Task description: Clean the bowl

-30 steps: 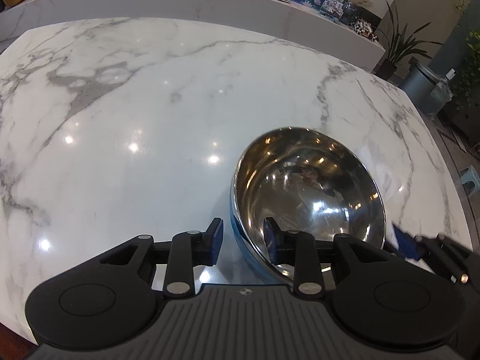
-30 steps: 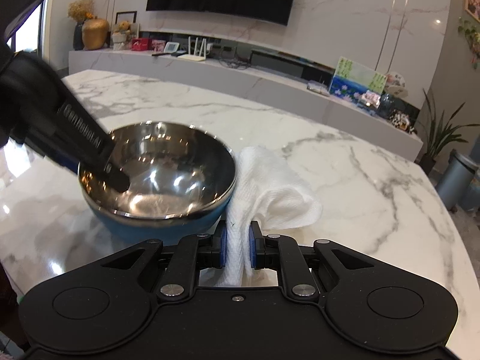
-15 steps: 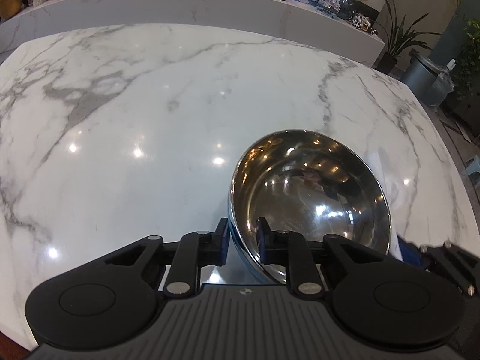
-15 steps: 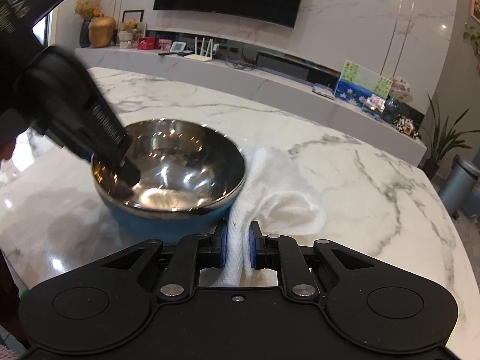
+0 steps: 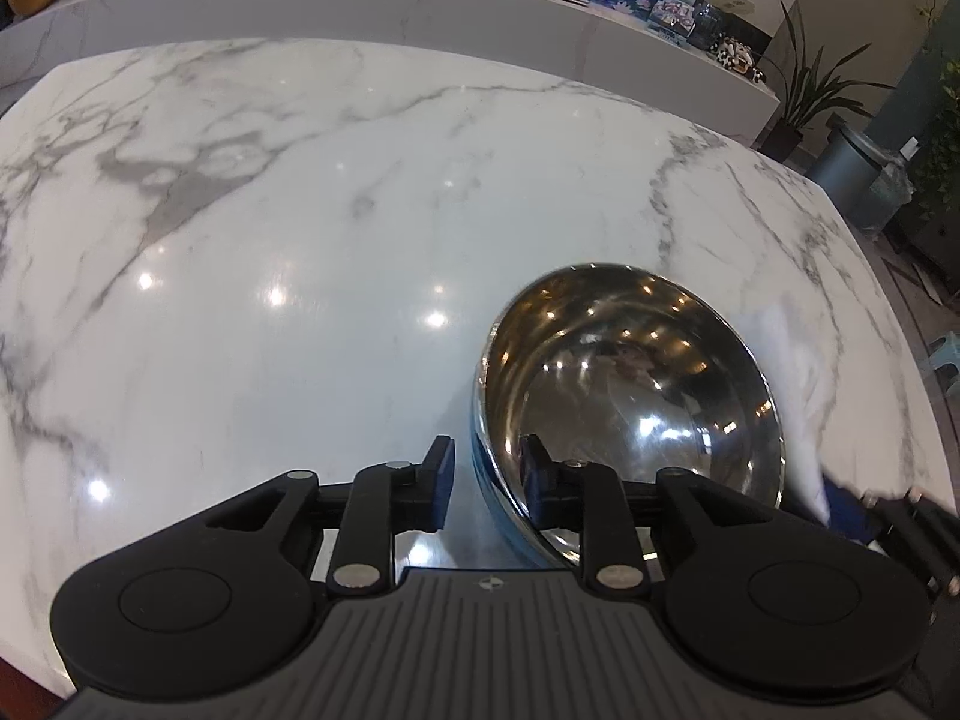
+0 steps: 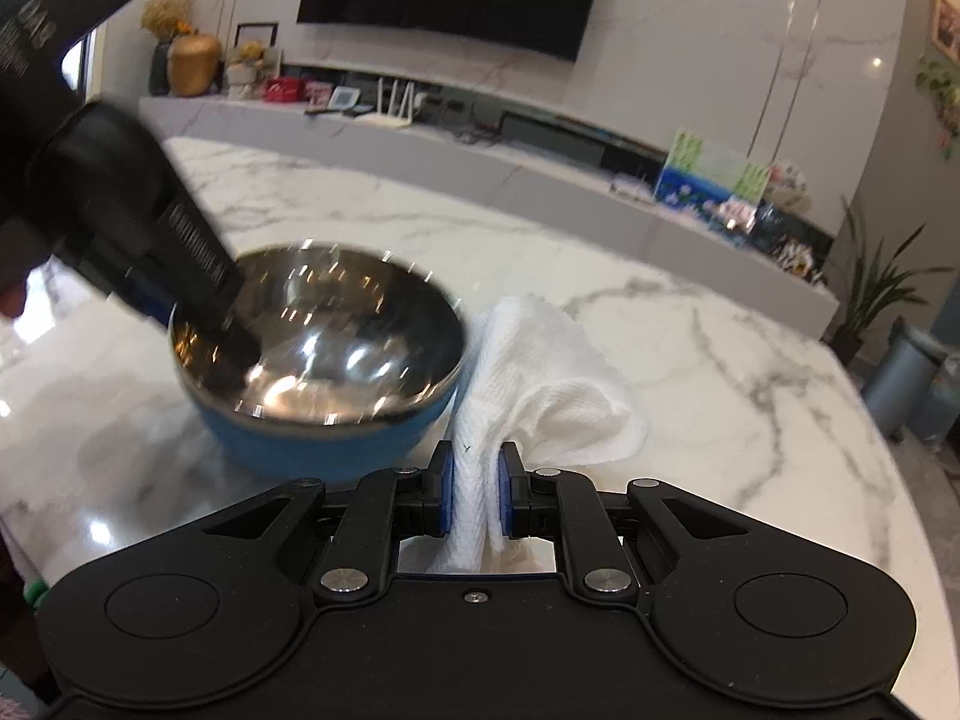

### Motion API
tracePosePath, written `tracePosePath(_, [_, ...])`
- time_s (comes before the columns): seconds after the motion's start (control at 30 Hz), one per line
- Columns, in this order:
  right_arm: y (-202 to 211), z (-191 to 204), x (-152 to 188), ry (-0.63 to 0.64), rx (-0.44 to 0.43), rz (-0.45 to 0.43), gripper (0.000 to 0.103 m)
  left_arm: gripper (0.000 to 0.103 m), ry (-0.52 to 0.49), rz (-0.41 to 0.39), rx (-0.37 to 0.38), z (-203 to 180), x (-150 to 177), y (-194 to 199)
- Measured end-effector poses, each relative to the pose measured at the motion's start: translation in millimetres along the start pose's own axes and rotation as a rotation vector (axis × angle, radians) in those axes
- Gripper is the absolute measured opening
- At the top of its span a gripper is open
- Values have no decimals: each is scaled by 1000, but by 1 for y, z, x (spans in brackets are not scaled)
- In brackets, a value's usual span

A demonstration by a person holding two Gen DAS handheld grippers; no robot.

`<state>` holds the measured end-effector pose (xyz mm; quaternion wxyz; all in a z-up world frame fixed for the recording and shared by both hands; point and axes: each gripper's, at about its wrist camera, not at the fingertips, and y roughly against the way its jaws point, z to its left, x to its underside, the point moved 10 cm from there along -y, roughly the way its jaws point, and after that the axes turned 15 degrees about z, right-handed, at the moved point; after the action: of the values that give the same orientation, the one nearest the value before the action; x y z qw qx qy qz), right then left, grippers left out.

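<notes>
A steel bowl (image 5: 630, 384) with a blue outside stands on the marble table (image 5: 300, 240); it also shows in the right wrist view (image 6: 336, 354). My left gripper (image 5: 485, 483) straddles its near rim, one finger inside, one outside, closed on the wall. In the right wrist view the left gripper (image 6: 198, 300) reaches into the bowl from the left. My right gripper (image 6: 474, 489) is shut on a white cloth (image 6: 540, 384), which lies just right of the bowl. The cloth (image 5: 792, 372) shows blurred behind the bowl in the left wrist view.
A long marble ledge (image 6: 480, 156) with routers, pictures and ornaments runs behind the table. A potted plant (image 6: 870, 294) and a grey bin (image 6: 912, 378) stand on the floor to the right. The table edge curves close on the right side.
My left gripper's fingers closed in from wide apart onto the bowl's rim. The right gripper with the cloth rose slightly and shifted; the bowl now appears a little tilted and blurred.
</notes>
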<state>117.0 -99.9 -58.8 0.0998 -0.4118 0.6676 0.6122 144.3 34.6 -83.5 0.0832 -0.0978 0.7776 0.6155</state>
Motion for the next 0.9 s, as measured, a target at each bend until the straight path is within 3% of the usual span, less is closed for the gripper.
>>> tracePosePath(0.2, [2,7,-1,17,-15,-12,12,22,-37,28,-27,-4,-6,-8])
tracePosePath(0.6, [-13,30,21,59,-88,81,12,17,-57,15,-73,2,-23,-12])
tracePosePath(0.83, [-9,16,18,8,-49,52,12,19,-29,14,-67,6,-20,-9])
tracePosePath(0.9, [-4,8,12,-19,-24,18,12,24,-11,20,-55,8,-18,-8])
